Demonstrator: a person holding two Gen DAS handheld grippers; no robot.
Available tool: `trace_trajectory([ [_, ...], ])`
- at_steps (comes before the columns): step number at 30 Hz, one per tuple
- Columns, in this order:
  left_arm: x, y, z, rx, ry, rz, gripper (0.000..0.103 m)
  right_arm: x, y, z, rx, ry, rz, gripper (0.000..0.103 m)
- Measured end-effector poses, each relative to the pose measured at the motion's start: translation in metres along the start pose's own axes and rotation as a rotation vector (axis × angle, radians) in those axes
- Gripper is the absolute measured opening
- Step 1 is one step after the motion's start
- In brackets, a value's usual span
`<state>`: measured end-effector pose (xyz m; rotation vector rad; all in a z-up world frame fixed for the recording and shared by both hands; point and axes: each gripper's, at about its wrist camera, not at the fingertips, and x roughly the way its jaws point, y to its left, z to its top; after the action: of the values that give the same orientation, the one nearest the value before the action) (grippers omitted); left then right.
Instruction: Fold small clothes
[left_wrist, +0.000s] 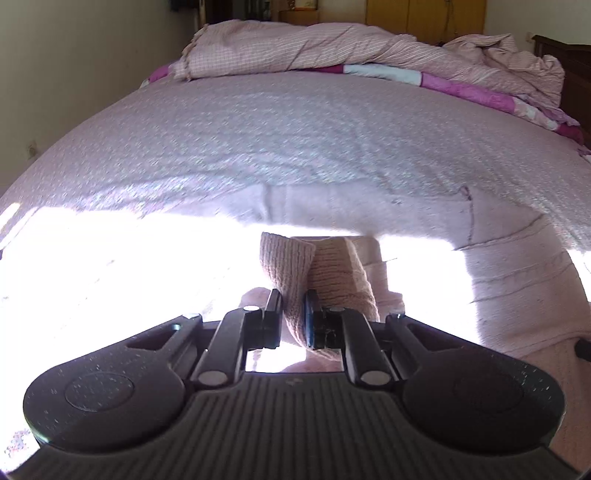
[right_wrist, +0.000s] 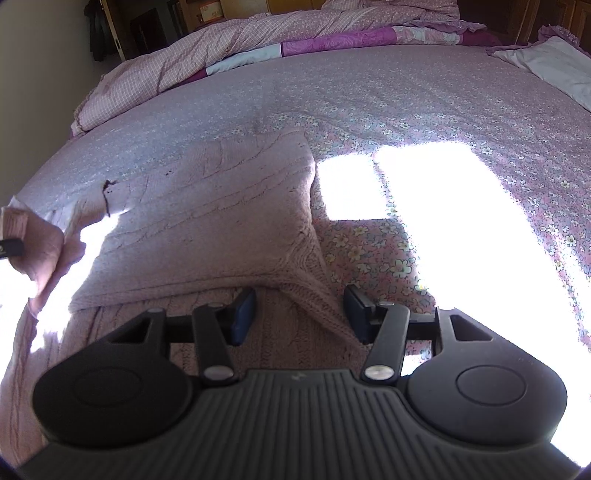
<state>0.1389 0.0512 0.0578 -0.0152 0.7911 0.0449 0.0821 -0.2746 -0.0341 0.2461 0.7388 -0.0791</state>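
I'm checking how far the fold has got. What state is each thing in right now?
left gripper: shut on a bunched ribbed end of the sweater.
right gripper: open, jaws either side of a knit edge.
pink knit sweater: partly folded, lying on the bed.
floral bedsheet: spread flat.
checked duvet: bunched at the far end.

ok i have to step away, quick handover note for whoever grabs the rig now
Left claw: shut on a ribbed edge of the pink knit sweater, lifted off the bed.
Right claw: open, low over the sweater's near edge, a knit strip between its fingers, not gripped.
Done: one part already lies folded over the body.
Left: lay the held edge over, then flatten and finish folding.
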Motion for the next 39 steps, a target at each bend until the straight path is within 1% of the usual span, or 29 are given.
trace_trajectory([
  [4,0.002,0.03,-0.011,-0.053,0.043,0.004,0.014,0.0,0.003,0.0,-0.018,0.002,-0.01,0.056],
  [7,-0.001,0.04,-0.015,-0.037,0.058,0.006,0.014,0.0,0.002,0.002,-0.018,0.014,-0.009,0.056],
  [12,-0.015,0.047,-0.015,-0.024,0.038,-0.043,0.014,-0.003,0.0,0.008,-0.011,0.045,0.008,0.057],
  [16,-0.032,0.049,-0.005,-0.038,-0.01,-0.08,0.014,-0.014,-0.006,0.014,0.019,0.031,0.05,0.057],
  [19,-0.041,0.051,0.003,-0.042,-0.043,-0.09,0.014,-0.021,-0.011,0.024,0.039,0.004,0.083,0.057],
  [24,-0.031,0.053,0.009,-0.042,-0.026,-0.079,0.015,-0.018,-0.015,0.045,0.032,-0.02,0.083,0.057],
  [25,-0.027,0.053,0.01,-0.045,-0.019,-0.076,0.022,-0.015,-0.018,0.051,0.035,-0.024,0.086,0.057],
  [26,-0.017,0.051,0.015,-0.051,-0.003,-0.068,0.026,-0.013,-0.019,0.054,0.038,-0.027,0.09,0.057],
  [27,-0.012,0.052,0.016,-0.056,0.006,-0.065,0.032,-0.011,-0.019,0.057,0.04,-0.029,0.093,0.057],
  [28,-0.007,0.052,0.017,-0.062,0.012,-0.057,0.036,-0.006,-0.02,0.061,0.042,-0.03,0.09,0.059],
  [29,-0.004,0.052,0.018,-0.065,0.015,-0.046,0.038,-0.002,-0.021,0.063,0.042,-0.028,0.089,0.065],
  [31,0.002,0.052,0.018,-0.065,0.014,-0.031,0.043,0.011,-0.022,0.068,0.046,-0.013,0.088,0.066],
  [35,0.012,0.055,0.019,-0.067,0.018,0.004,0.045,0.033,-0.023,0.077,0.059,0.003,0.084,0.066],
  [39,0.021,0.062,0.019,-0.087,0.034,0.009,0.046,0.048,-0.02,0.083,0.033,0.003,0.066,0.066],
])
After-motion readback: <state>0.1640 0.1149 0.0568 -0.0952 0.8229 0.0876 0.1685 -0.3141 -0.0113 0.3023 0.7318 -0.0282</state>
